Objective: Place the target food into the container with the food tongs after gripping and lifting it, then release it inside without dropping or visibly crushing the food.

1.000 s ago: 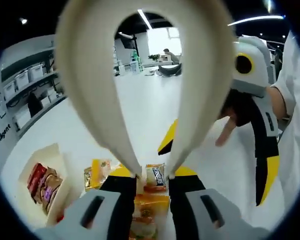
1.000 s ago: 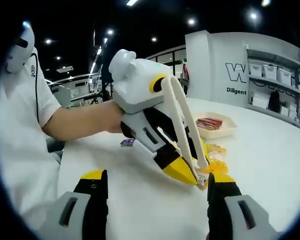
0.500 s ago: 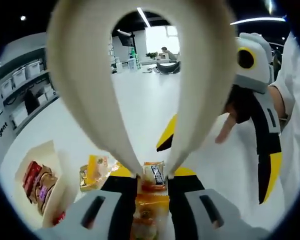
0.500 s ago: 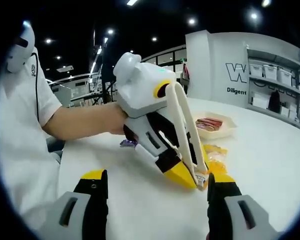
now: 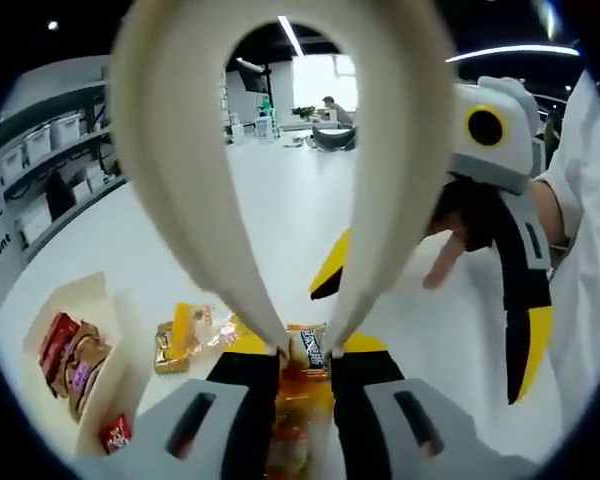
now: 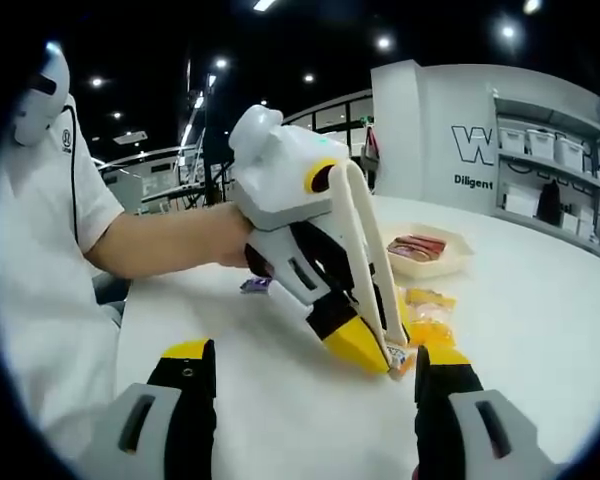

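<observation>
The white table (image 6: 540, 300) spreads ahead of the idle, wide-open right gripper (image 6: 315, 390), the container (image 5: 115, 330) sits up-left of the left gripper (image 5: 305, 365), clamped on cream tongs (image 5: 280, 170) pinching a snack packet (image 5: 307, 348), which could slip if eased.

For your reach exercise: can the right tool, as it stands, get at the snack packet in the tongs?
Probably yes: the right tool is open, with bare table before it; only the left tool beside the snack packet crowds it.
</observation>
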Demonstrator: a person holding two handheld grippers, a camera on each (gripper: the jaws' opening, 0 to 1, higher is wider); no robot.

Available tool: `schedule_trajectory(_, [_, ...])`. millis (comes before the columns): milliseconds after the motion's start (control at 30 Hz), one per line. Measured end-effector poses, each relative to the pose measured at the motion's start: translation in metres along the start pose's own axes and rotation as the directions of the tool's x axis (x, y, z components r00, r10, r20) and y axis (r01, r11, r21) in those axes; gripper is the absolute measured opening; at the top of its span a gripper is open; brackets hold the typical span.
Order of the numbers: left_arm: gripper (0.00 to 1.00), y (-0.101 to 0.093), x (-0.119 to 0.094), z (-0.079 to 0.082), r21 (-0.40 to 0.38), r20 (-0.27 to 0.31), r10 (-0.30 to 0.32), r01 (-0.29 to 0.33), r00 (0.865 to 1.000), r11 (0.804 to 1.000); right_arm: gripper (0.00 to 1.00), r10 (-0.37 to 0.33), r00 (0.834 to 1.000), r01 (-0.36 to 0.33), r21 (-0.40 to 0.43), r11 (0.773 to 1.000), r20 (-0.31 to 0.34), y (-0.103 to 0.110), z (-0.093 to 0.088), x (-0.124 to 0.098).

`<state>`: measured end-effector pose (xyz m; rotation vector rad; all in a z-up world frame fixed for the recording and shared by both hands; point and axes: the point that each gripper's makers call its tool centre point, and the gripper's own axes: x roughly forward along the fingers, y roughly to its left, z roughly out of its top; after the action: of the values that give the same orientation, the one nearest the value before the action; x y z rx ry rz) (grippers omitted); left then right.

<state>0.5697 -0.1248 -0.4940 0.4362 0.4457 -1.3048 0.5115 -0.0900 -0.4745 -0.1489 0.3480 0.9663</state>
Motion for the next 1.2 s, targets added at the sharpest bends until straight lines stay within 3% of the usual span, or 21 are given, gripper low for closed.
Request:
schedule_trajectory(567, [0.18, 0.002, -0.037, 0.015, -0.03, 0.068, -0.038, 0.04, 0.997, 0.999, 0.8, 0.002, 1.0, -0.002, 0.0, 1.0, 0.001, 0.002, 0.001, 0.002])
schedule_trajectory(933, [0.18, 0.039, -0.074, 0.027, -0.004, 0.072, 0.021, -0.021, 0.997, 1.0, 0.8, 0.003, 1.0, -0.003, -0.002, 1.0, 0.003, 0.003, 0.002, 0.002])
schedule_trajectory(1200, [0.18, 0.05, -0.087, 0.035, -0.034, 0.108, 0.027, -0.024, 0.994, 0.999, 0.8, 0.002, 1.0, -0.002, -0.001, 1.0, 0.001, 0.003, 0.002, 0.002])
